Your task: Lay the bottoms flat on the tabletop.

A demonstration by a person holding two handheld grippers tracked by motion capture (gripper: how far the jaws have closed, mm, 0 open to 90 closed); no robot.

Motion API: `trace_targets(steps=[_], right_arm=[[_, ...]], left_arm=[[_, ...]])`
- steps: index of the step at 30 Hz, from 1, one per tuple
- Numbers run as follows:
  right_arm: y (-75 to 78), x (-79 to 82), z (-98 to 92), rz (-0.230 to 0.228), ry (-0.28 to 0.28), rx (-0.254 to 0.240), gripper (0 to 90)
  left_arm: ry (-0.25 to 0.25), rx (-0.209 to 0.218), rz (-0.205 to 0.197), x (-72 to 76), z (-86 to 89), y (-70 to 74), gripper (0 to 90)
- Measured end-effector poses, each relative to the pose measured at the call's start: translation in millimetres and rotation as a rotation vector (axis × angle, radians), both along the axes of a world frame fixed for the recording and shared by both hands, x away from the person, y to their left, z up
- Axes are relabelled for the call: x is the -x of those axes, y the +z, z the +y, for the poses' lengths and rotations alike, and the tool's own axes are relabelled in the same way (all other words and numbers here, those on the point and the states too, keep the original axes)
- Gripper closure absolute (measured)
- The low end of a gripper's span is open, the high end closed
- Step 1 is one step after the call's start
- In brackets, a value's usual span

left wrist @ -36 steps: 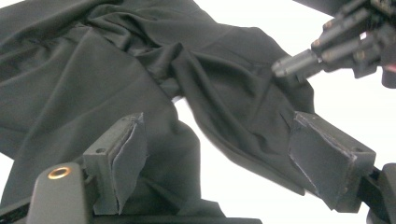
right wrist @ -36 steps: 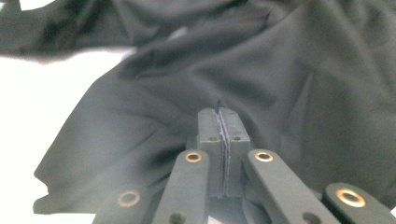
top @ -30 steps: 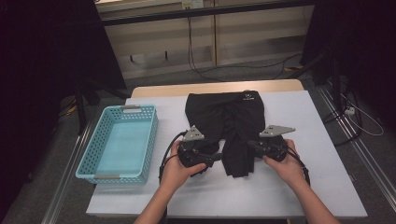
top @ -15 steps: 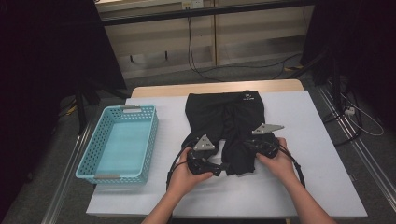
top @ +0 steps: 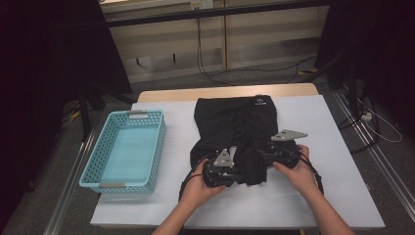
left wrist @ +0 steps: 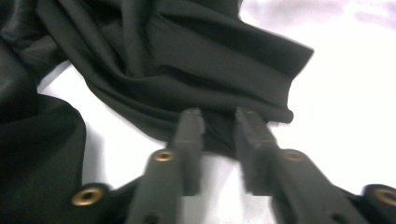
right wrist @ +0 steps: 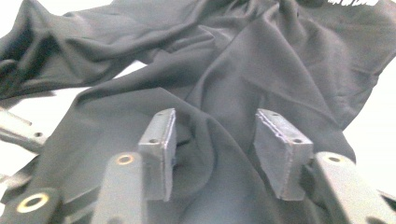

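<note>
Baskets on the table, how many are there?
1. The blue basket sits on the table's left side, apart from the black garment in the middle.

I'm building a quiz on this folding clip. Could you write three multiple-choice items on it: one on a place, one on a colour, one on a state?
1. Where is the basket?
A. On the table's left side
B. On the garment
C. On the floor

2. What colour is the garment?
A. White
B. Black
C. Red

3. How do the right gripper jaws stand?
A. Clamped shut on the basket rim
B. Apart, over the cloth
C. Closed flat together

Answers:
1 A: the high view shows it left of the garment on the table.
2 B: every view shows black cloth.
3 B: the right gripper view shows a clear gap between the pads, cloth lying below.
</note>
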State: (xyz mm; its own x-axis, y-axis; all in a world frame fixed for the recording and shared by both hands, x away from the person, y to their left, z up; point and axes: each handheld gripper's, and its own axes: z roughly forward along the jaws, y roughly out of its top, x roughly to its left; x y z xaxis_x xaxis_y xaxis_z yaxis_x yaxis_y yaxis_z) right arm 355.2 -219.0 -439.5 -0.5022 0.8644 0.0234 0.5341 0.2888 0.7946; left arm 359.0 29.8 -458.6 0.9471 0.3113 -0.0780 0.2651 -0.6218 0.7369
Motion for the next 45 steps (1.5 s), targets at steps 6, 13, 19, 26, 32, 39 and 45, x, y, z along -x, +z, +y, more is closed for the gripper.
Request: trace_targets(steps=[6, 13, 19, 26, 32, 39, 45], right_arm=[[13.0, 23.4, -6.2, -0.014, 0.007, -0.005, 47.0], [12.6, 57.6, -7.6, -0.007, 0.092, 0.056, 52.7], [-3.6, 59.9, 8.4, 0.054, 0.190, 0.092, 66.4], [-16.7, 47.1, 21.4, 0.092, 0.204, 0.095, 64.3], [-16.5, 45.3, 14.1, 0.113, 0.200, 0.059, 87.9], [-1.7, 52.4, -10.4, 0.102, 0.180, 0.010, 89.1], [5.0, 53.7, -29.0, 0.071, 0.116, -0.020, 88.9]], left_arm=[[0.015, -0.008, 0.033, -0.4, -1.4, 3.0, 87.3], [0.064, 0.064, 0.078, -6.6, 8.0, 15.7, 88.0], [0.110, 0.110, 0.099, -11.0, 16.8, 24.6, 88.0], [0.166, 0.145, 0.105, -17.7, 30.3, 33.0, 88.3], [0.230, 0.174, 0.098, -24.3, 46.2, 38.4, 88.5], [0.259, 0.175, 0.098, -27.9, 52.5, 37.4, 88.7], [0.244, 0.177, 0.110, -26.6, 47.7, 35.9, 88.6]])
